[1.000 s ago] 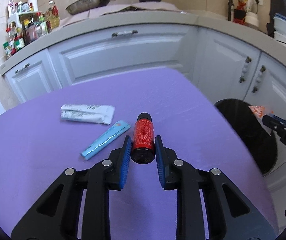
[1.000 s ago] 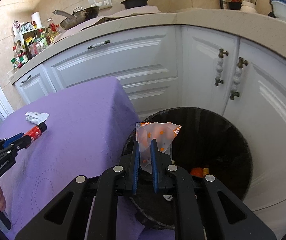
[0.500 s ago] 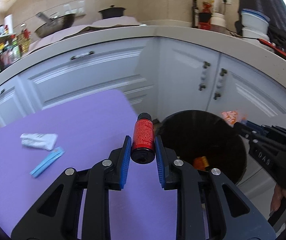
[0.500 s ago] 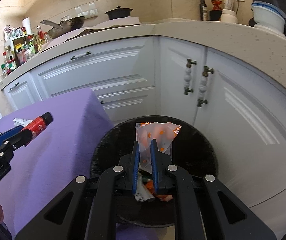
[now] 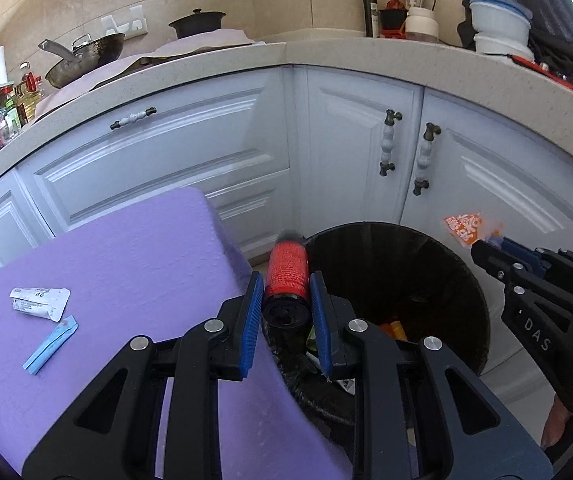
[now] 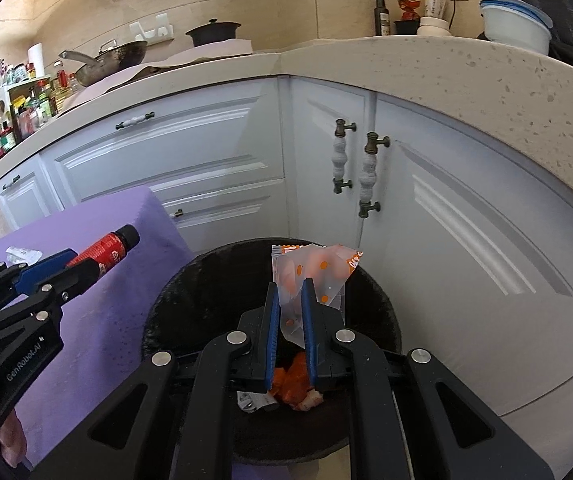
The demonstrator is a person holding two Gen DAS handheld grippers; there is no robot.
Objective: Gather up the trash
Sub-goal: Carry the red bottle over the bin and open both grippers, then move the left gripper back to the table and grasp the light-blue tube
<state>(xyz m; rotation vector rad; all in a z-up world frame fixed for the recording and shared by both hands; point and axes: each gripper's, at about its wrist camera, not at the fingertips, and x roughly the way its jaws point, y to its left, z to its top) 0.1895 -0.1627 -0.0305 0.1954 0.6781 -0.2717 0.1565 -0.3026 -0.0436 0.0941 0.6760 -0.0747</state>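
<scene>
Two pieces of trash carried to the bin, release not yet made

The left tool (image 5: 286, 308) clamps a red bottle (image 5: 287, 270) at the bin (image 5: 466, 280) rim's 9 o'clock; the right tool (image 6: 289, 304) pinches an orange-spotted wrapper (image 6: 318, 268) over the bin's mouth. Next, I judge, the bottle needs carrying toward 3 o'clock before both tools open. Farther off at 9 o'clock, a white tube (image 5: 40, 303) and blue packet (image 5: 50, 345) wait on the purple tabletop (image 5: 126, 264); nothing blocks the drop
</scene>
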